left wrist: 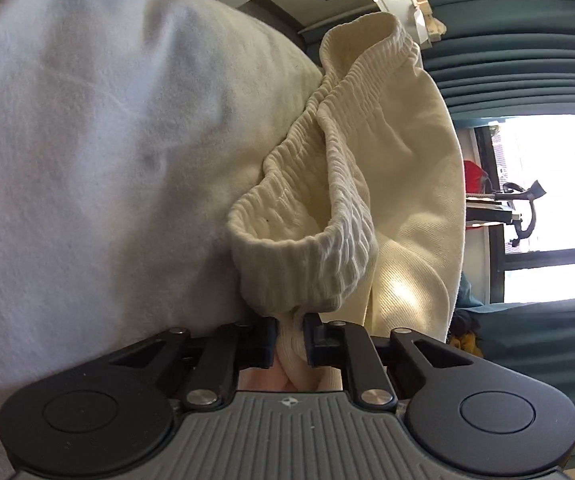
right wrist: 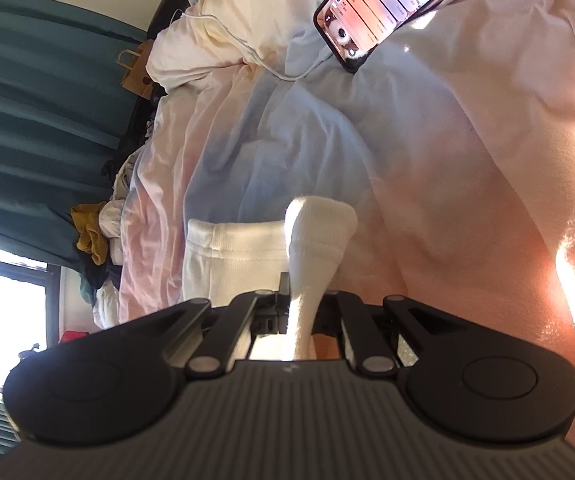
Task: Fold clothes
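A cream garment with a ribbed elastic waistband fills the left wrist view, its smooth body draped to the right. My left gripper is shut on a bunch of this cream cloth just below the waistband. In the right wrist view my right gripper is shut on a ribbed cuff of the same cream cloth, which stands up between the jaws. Another hemmed part of the garment lies flat to the left of it on the bed.
Pale bedding and a white sheet spread under the garment. A phone with a lit screen lies on the covers beside a white cable. Teal curtains, a bright window and a heap of clothes border the bed.
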A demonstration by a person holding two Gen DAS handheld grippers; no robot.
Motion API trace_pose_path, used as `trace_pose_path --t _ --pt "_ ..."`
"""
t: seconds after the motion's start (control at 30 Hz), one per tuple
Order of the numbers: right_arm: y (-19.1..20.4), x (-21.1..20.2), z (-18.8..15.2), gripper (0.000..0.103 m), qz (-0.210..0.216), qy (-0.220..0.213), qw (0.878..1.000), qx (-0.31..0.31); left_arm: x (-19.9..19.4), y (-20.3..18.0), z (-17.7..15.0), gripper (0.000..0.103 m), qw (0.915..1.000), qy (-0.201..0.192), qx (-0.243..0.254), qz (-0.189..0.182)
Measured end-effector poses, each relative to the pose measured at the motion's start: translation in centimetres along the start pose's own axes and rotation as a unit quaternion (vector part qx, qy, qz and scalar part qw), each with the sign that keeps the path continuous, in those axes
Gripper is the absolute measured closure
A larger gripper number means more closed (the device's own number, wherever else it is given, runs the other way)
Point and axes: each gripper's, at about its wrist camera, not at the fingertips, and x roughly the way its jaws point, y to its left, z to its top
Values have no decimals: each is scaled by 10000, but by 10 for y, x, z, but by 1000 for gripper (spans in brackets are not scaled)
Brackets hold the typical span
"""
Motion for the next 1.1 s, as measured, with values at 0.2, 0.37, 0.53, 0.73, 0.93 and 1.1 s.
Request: trace_pose_path --t 0.2,0.37,0.53,0.73,0.93,1.1 --pt "-3 -10 9 97 390 -229 9987 221 -65 -31 11 96 9929 -682 966 -103" --pt "-7 -17 13 98 665 -323 9964 409 -140 -41 65 97 9908 -994 882 -254" --pt "10 -46 13 98 1599 -964 9824 58 -190 -30 93 98 9938 -714 843 -140" --pt "10 -59 21 98 779 -1070 9909 -230 -193 11 120 98 9932 -364 939 585" --pt "-28 -37 27 97 -374 -363 9967 630 -187 46 121 92 9877 -52 1210 987" --pt "-26 -45 24 95 -409 -425 9964 603 -203 32 102 75 9785 -27 1873 864"
